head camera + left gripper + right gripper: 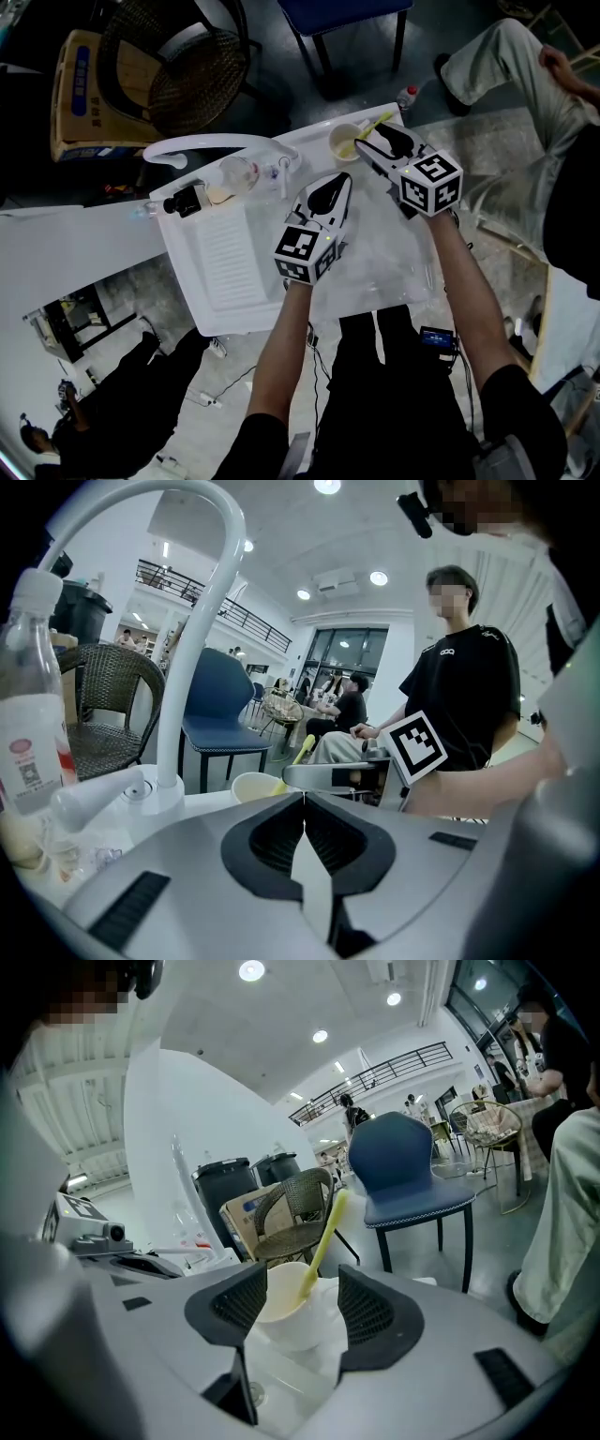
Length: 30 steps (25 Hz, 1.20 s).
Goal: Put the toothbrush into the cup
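A cream cup (344,143) stands at the far rim of the white sink basin (225,272). A yellow toothbrush (374,124) stands in it and leans out to the right. My right gripper (382,142) is just right of the cup, open, with nothing pressed between its pads. In the right gripper view the cup (287,1309) and the toothbrush (324,1234) sit just beyond the spread jaws of the right gripper (302,1288). My left gripper (330,195) hovers over the basin, shut and empty. In its own view, past the left gripper (304,795), are the cup (254,787) and the brush tip (303,750).
A white arched faucet (215,145) and a lying plastic bottle (246,172) sit at the basin's far left, beside a small black object (185,201). Beyond stand a wicker chair (178,56), a cardboard box (80,94) and a blue chair (342,14). A seated person (506,66) is at right.
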Tool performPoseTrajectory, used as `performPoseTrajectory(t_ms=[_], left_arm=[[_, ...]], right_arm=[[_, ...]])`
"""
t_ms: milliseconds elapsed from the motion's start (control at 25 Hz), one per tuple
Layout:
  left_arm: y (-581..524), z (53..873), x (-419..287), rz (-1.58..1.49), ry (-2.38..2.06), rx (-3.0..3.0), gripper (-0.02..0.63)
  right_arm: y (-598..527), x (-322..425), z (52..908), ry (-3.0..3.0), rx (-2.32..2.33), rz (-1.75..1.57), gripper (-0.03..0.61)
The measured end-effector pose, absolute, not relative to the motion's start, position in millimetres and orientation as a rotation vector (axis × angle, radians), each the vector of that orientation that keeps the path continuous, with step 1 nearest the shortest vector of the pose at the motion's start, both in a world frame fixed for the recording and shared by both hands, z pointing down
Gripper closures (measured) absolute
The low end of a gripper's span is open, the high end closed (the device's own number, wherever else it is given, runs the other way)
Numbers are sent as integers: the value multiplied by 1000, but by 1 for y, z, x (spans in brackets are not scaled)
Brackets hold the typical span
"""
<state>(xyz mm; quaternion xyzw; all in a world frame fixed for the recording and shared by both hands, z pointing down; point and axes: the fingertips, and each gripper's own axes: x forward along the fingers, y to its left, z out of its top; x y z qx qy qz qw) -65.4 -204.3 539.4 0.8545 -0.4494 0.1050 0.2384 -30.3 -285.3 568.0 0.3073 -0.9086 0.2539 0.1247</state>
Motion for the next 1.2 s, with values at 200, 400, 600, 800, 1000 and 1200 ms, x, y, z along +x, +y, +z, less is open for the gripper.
performPoseTrajectory(t_ms=[200, 400, 600, 800, 1000, 1200], left_arm=[[-198, 539, -65, 275, -1234, 2333, 603], [-191, 532, -68, 294, -1256, 2342, 603], [-184, 515, -73, 264, -1283, 2344, 603], [-172, 492, -77, 233, -1302, 2350, 603], [-154, 466, -76, 205, -1321, 2367, 603], [-134, 440, -71, 179, -1335, 2399, 603]], right_arm=[[-278, -25, 562, -2631, 904, 670, 339], [-263, -27, 544, -2648, 881, 603, 382], [-241, -29, 519, -2668, 857, 542, 480], [-216, -28, 488, -2692, 850, 510, 543], [-179, -29, 457, -2740, 798, 545, 563], [-145, -27, 421, -2793, 753, 499, 565]])
